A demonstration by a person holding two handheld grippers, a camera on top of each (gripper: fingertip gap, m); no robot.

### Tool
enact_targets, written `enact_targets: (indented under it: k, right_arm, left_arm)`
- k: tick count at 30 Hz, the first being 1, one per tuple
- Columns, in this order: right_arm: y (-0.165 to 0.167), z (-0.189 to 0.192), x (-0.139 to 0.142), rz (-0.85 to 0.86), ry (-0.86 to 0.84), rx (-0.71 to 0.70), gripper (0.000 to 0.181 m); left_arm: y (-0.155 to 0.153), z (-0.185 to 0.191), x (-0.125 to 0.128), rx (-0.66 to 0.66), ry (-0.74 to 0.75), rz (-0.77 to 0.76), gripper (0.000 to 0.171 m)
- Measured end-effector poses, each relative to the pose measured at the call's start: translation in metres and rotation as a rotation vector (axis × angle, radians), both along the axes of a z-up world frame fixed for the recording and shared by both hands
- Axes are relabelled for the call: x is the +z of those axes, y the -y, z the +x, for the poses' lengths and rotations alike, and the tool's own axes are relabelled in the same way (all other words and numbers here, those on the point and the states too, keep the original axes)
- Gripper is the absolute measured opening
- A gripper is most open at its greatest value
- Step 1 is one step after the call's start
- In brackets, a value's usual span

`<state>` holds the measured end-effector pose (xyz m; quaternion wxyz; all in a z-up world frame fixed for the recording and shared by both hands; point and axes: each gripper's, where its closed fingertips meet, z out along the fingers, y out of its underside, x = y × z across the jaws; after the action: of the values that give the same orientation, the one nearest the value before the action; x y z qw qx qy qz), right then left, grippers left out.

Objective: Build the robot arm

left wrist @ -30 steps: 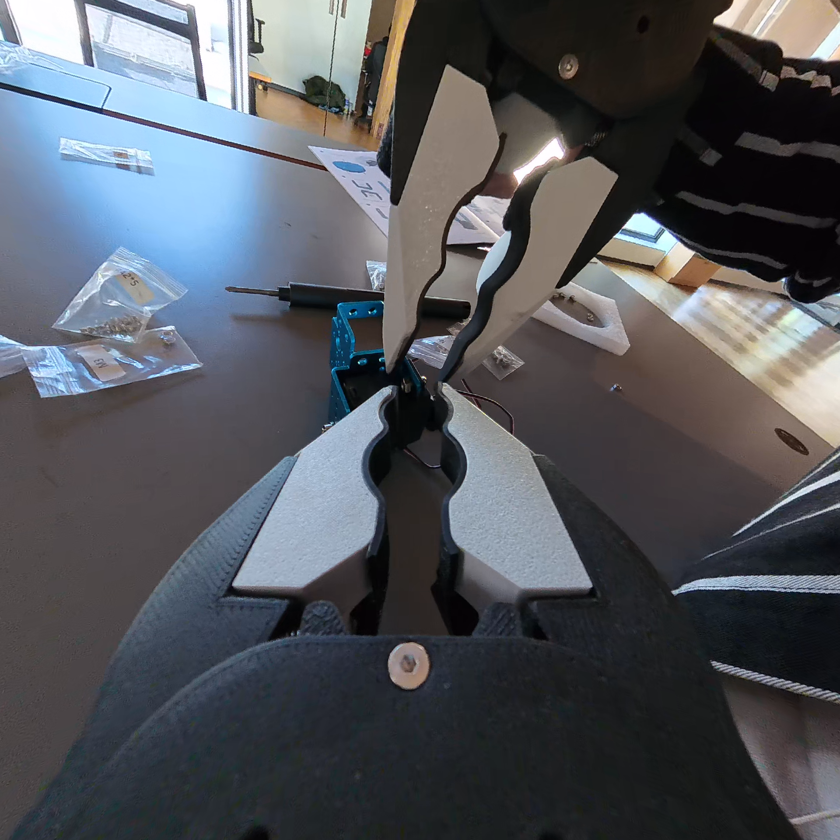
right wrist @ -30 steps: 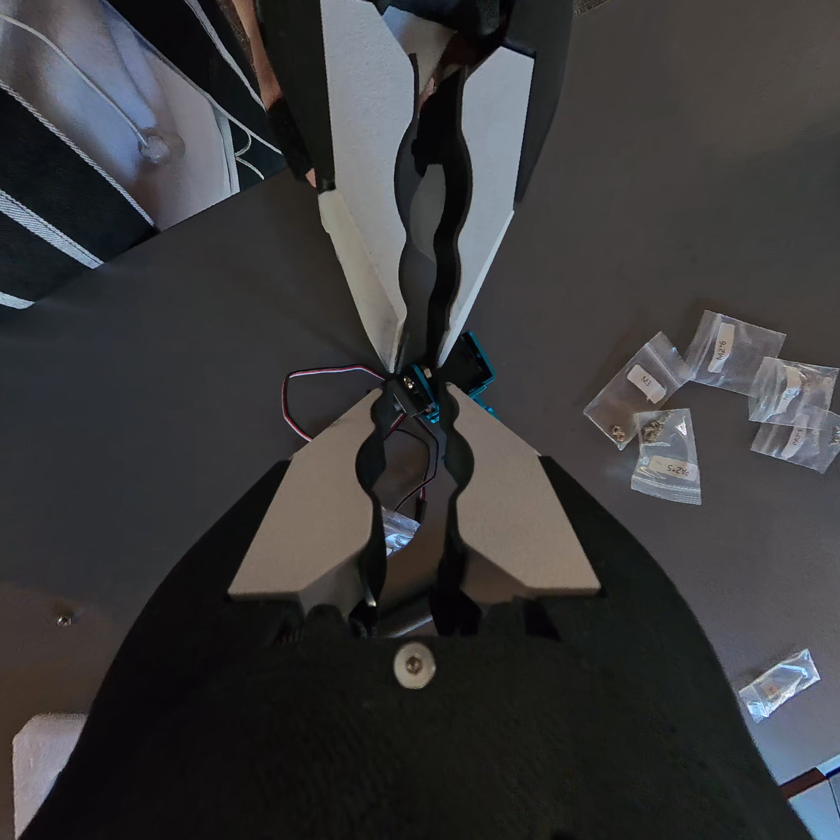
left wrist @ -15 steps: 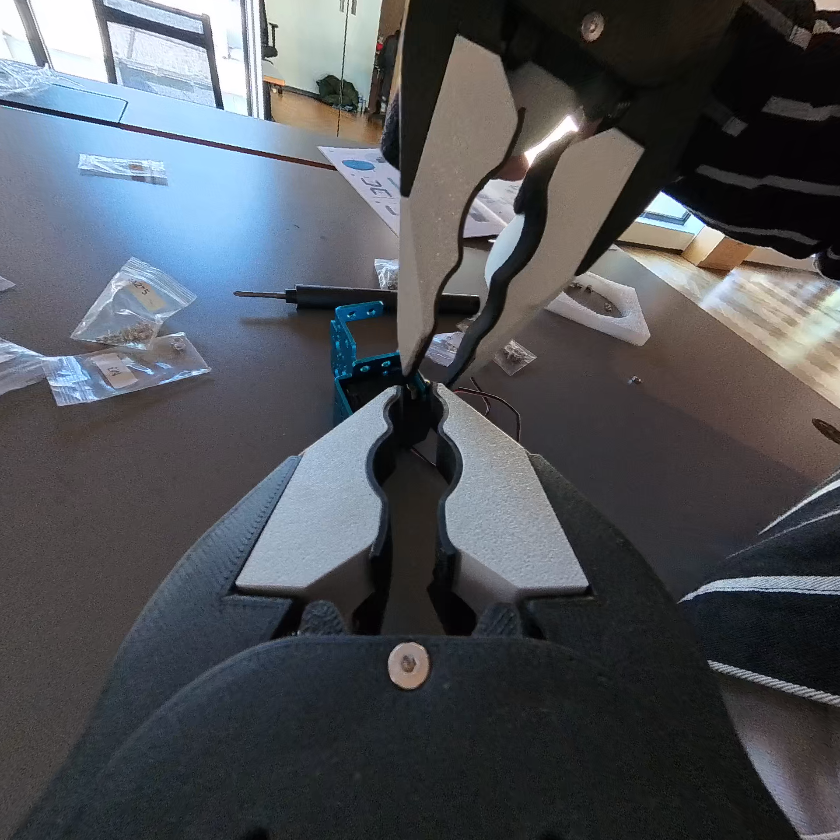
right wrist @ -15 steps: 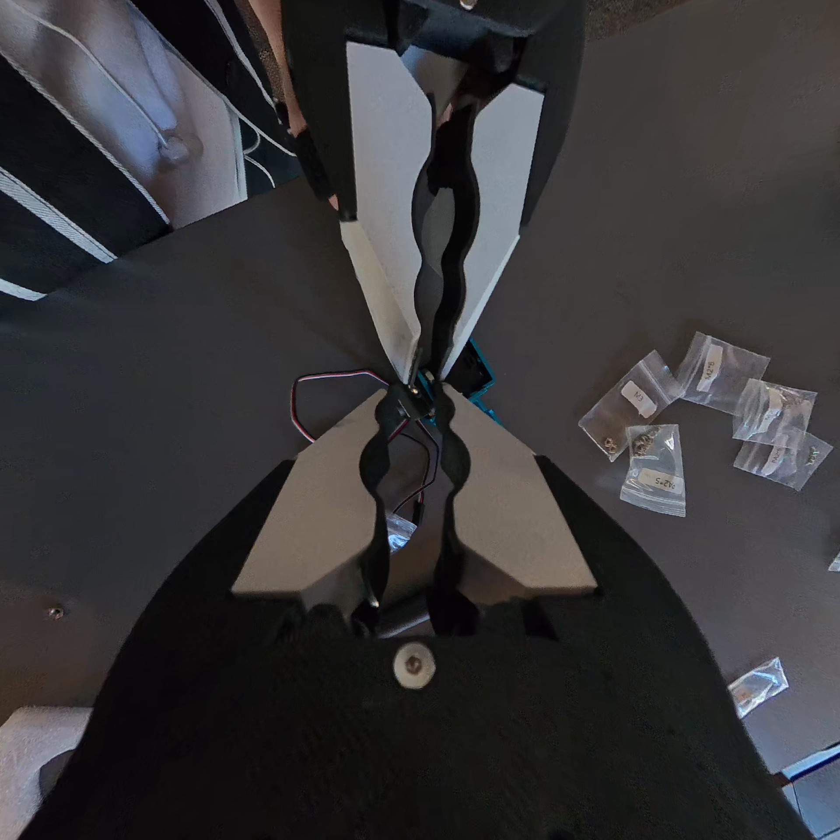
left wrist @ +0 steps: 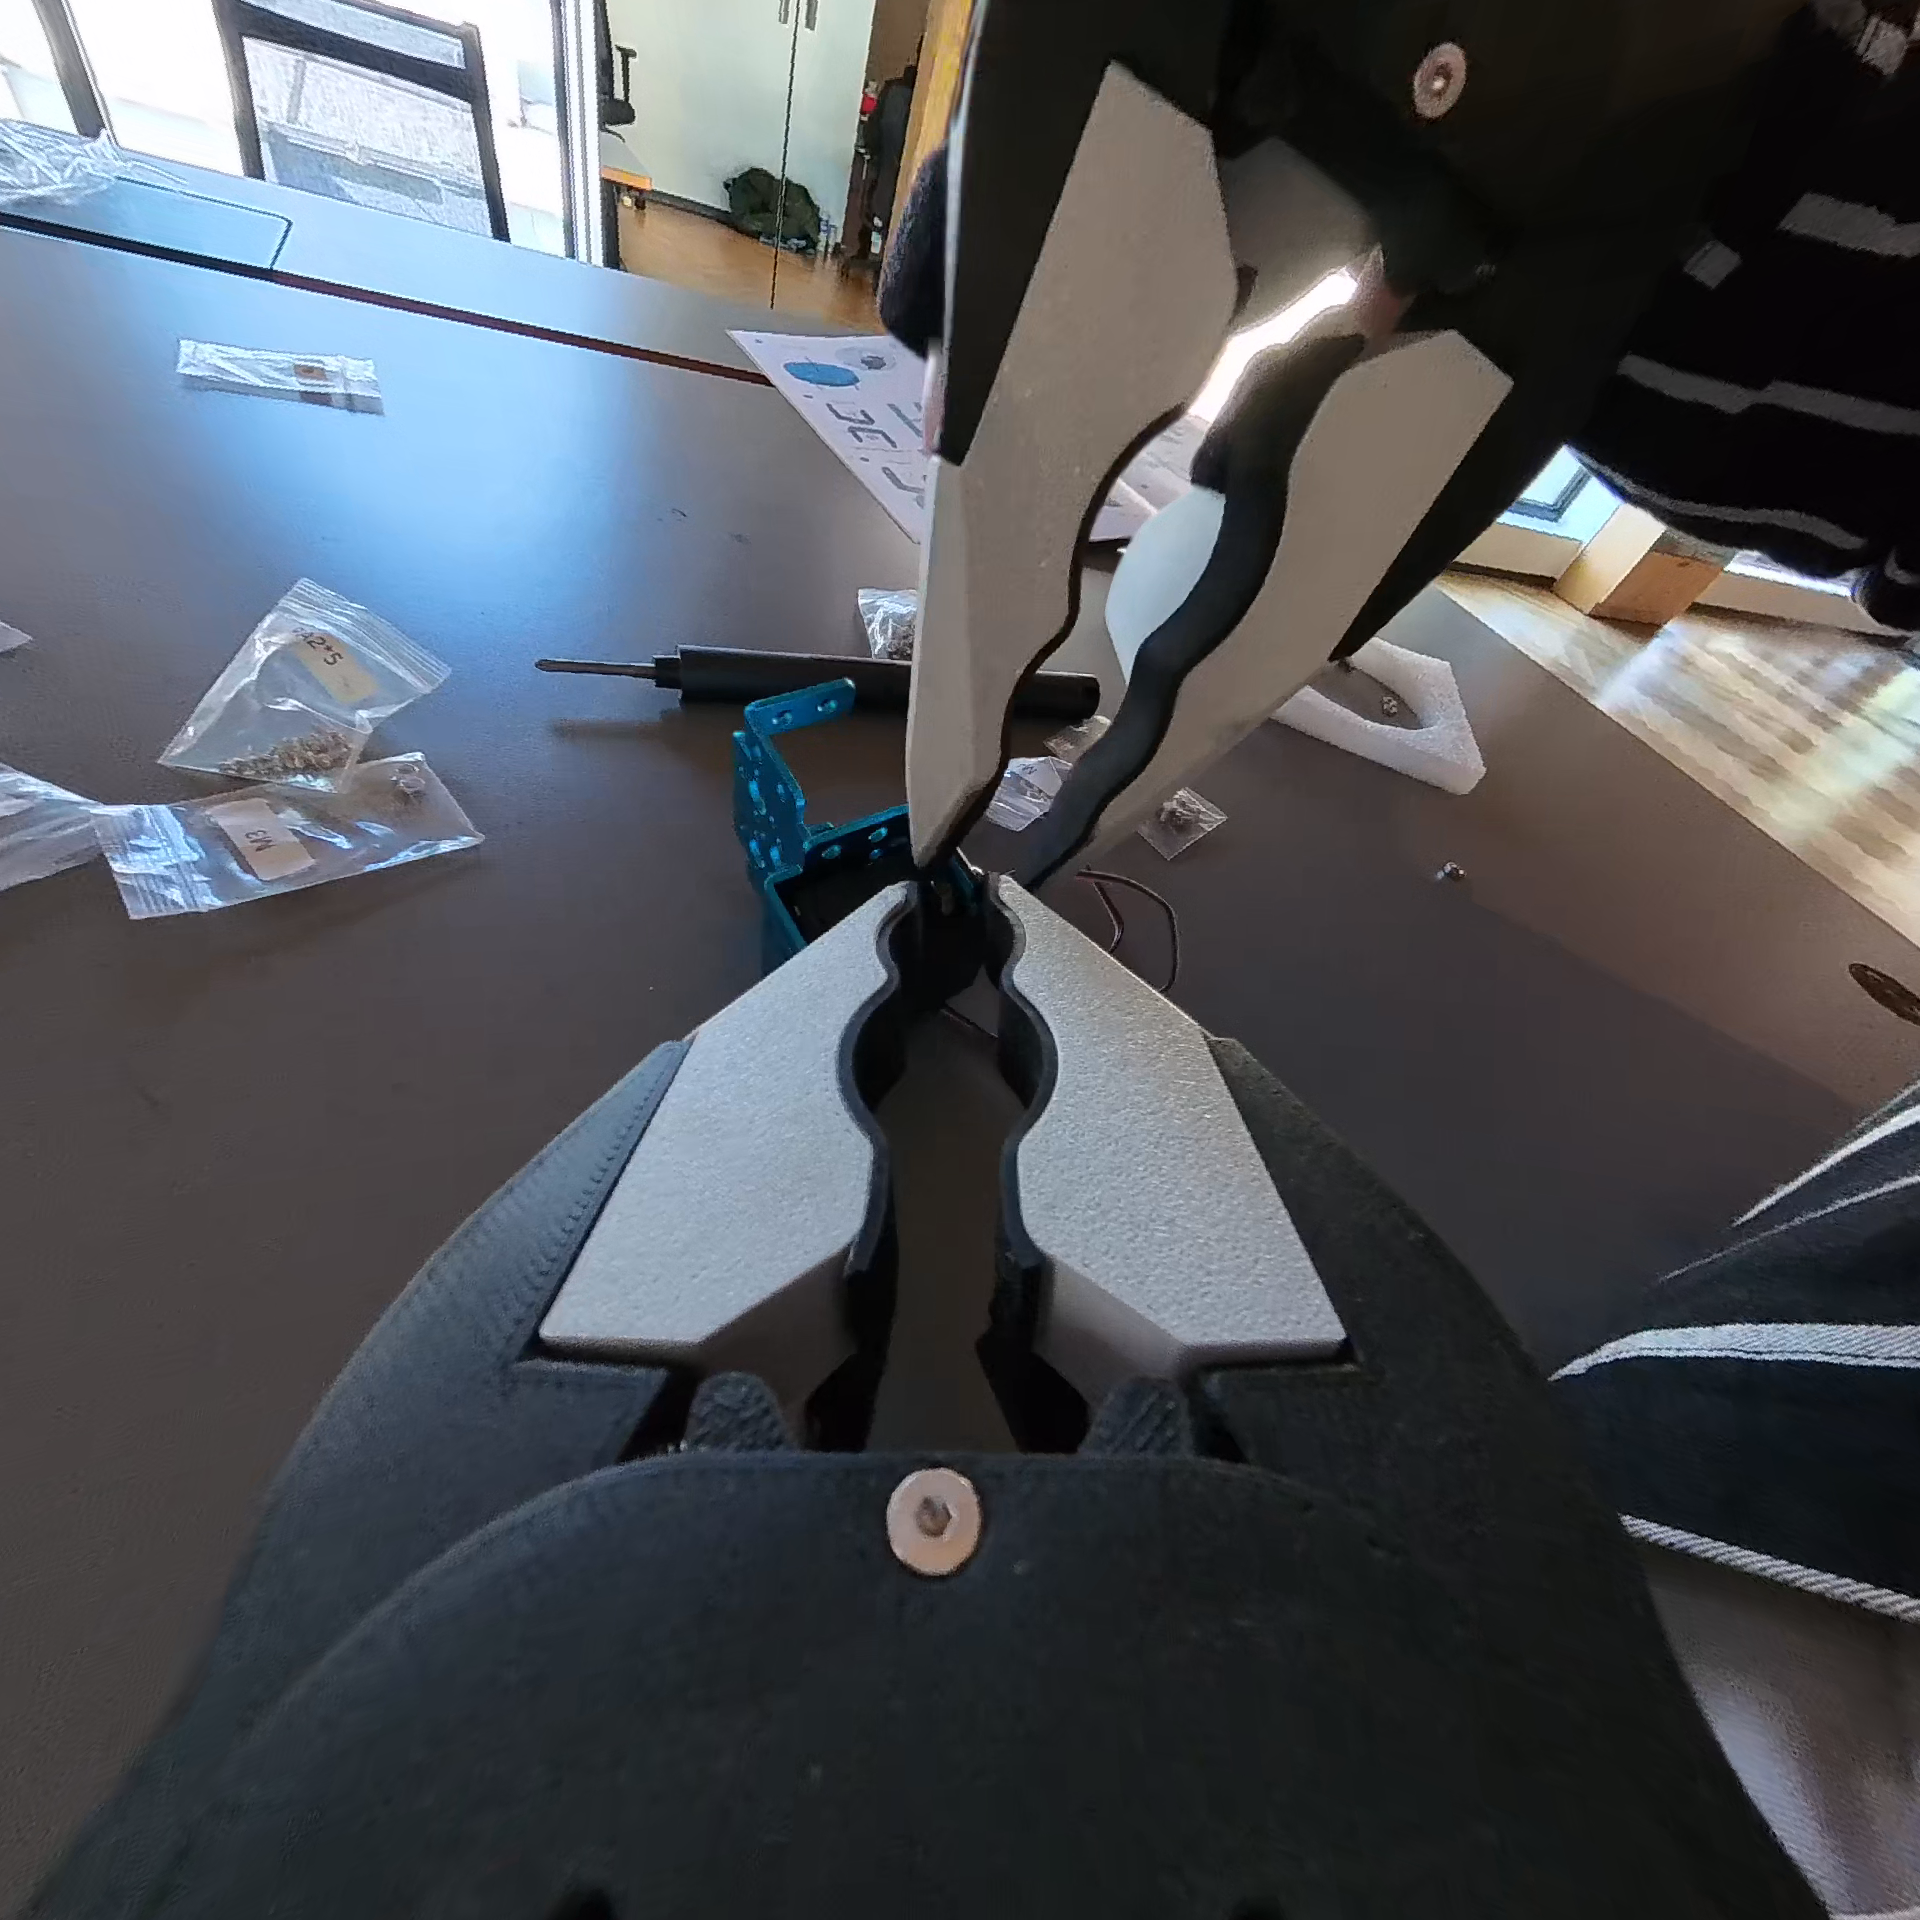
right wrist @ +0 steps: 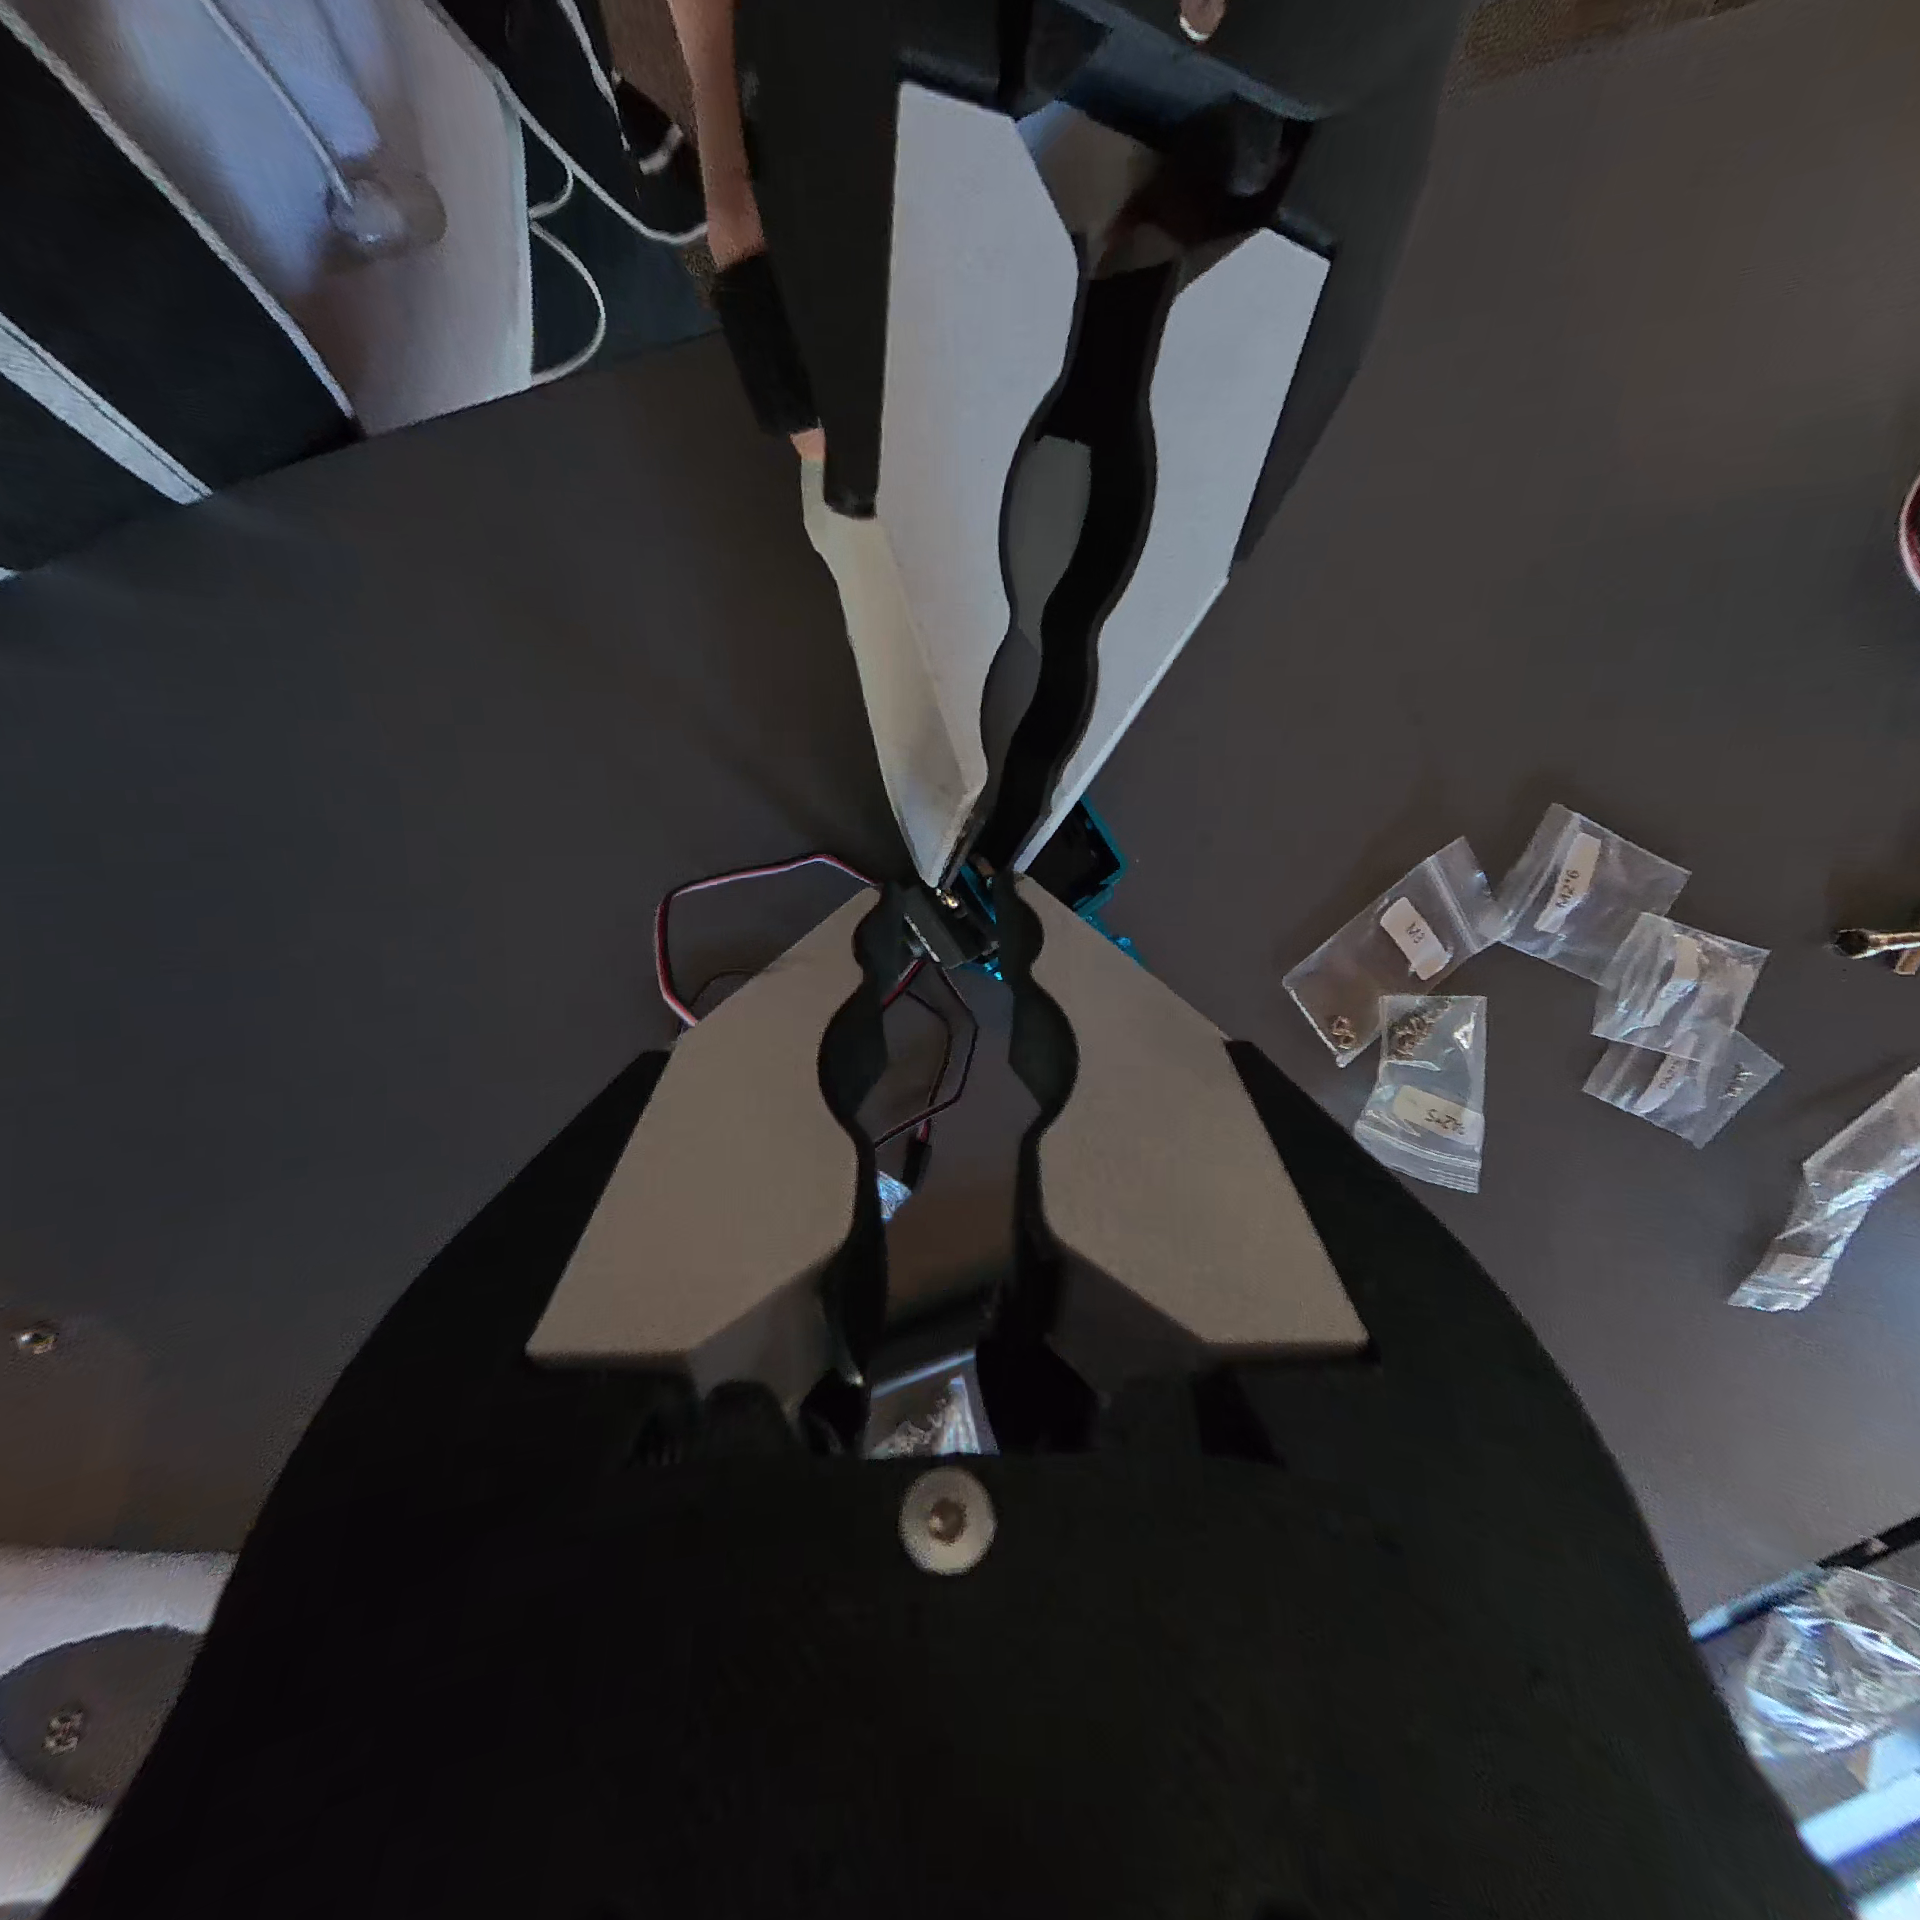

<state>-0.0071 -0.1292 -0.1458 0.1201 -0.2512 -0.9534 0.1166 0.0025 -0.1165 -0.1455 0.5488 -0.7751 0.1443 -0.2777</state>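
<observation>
My left gripper (left wrist: 951, 902) pinched the small black servo block (left wrist: 940, 951) in its blue metal bracket (left wrist: 790, 831); my right gripper (right wrist: 948, 902), nearly closed, met it tip-to-tip from above, its hold unclear.

Left wrist view: clear bag (left wrist: 307, 681) at left of table, yellow label, handwritten size code (short, legible). Neighbouring bag (left wrist: 281, 831): white label, handwritten code. Printed sheet (left wrist: 862, 416) at far side: large dark lettering, mirrored or upside down. Right wrist view: cluster of bags (right wrist: 1429, 1081), white handwritten labels, some blurred
</observation>
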Motion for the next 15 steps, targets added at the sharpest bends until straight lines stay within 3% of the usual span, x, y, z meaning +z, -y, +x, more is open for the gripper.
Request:
enact_targets:
  k: [15]
  right_arm:
    - [-0.0026, -0.0008, -0.003, 0.167, 0.018, 0.128, 0.017]
  left_arm:
    - [-0.0007, -0.0015, 0.0002, 0.007, 0.013, -0.004, 0.012]
